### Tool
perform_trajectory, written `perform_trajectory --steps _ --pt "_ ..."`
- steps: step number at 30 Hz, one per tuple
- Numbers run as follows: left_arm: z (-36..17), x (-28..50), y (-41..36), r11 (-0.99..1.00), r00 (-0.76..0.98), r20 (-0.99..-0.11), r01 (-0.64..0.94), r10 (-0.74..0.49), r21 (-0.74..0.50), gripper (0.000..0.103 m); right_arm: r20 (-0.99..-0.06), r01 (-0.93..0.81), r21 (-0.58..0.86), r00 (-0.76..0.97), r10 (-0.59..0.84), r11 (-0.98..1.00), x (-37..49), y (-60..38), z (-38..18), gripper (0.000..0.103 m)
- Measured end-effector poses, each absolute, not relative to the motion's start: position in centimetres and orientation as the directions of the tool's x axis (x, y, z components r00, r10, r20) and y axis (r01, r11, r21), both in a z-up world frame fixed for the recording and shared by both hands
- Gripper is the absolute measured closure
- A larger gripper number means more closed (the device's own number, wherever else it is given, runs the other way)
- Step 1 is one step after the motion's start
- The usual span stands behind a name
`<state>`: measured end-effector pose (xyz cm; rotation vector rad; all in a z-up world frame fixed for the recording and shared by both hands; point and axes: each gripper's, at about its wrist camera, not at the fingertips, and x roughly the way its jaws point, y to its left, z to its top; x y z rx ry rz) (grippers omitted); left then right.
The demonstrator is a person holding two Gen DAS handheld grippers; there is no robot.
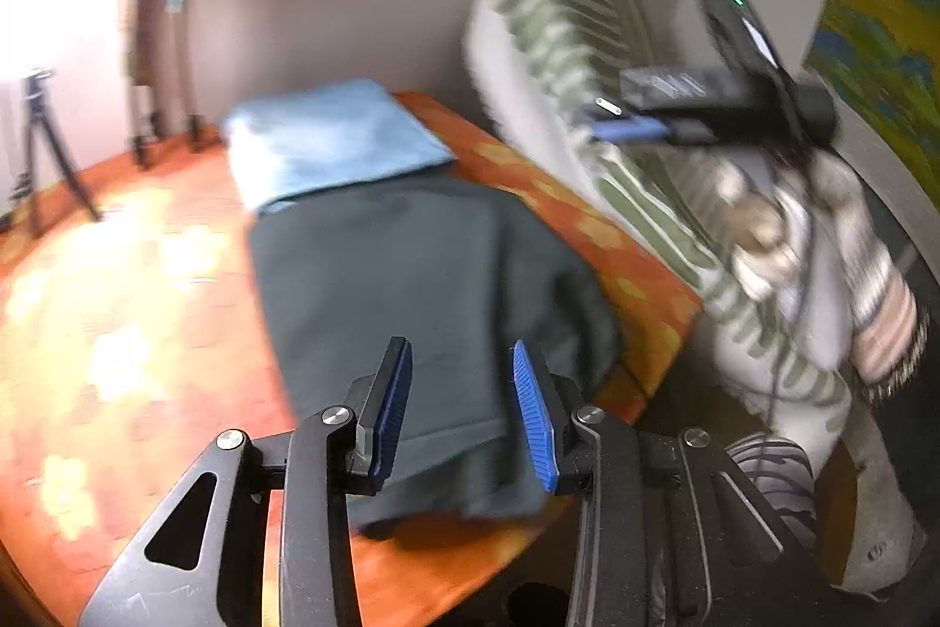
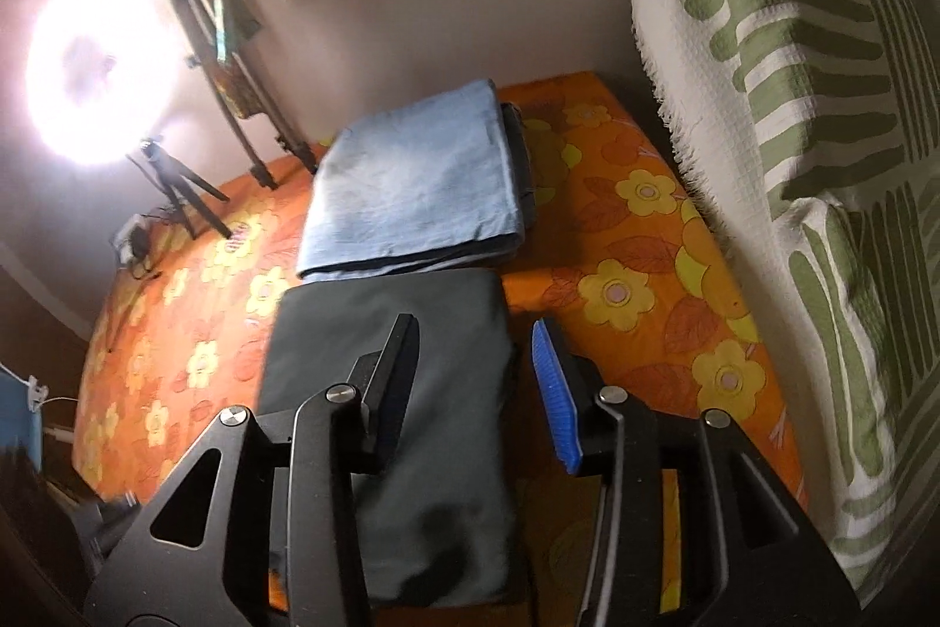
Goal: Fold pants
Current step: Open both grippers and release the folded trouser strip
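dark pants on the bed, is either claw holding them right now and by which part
Neither. The left claw and right claw both hang open above the folded dark pants, with nothing between their pads.

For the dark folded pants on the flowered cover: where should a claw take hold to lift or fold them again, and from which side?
Grip the dark pants at their near short edge, coming from the camera side, above the orange flowered cover. That edge lies free, while the far edge butts against the folded light blue cloth. Both claws, left claw and right claw, hang open above it.
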<state>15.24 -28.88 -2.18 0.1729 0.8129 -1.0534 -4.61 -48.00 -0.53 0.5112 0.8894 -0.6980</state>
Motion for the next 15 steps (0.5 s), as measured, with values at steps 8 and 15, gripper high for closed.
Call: perform_trajectory --steps 8,15 --pt "-0.2 16.2 -24.1 0.596 0.343 -0.670 0.781 -0.658 -0.186 0.069 -0.811 0.700 0.179 0.503 -0.299 0.692 -7.2 -42.2 0.7 0.057" --pt "2.5 17.5 -21.9 0.646 0.431 -0.671 0.757 -0.603 -0.095 0.069 -0.824 0.682 0.172 0.495 -0.276 0.711 -8.8 -37.9 0.3 0.057"
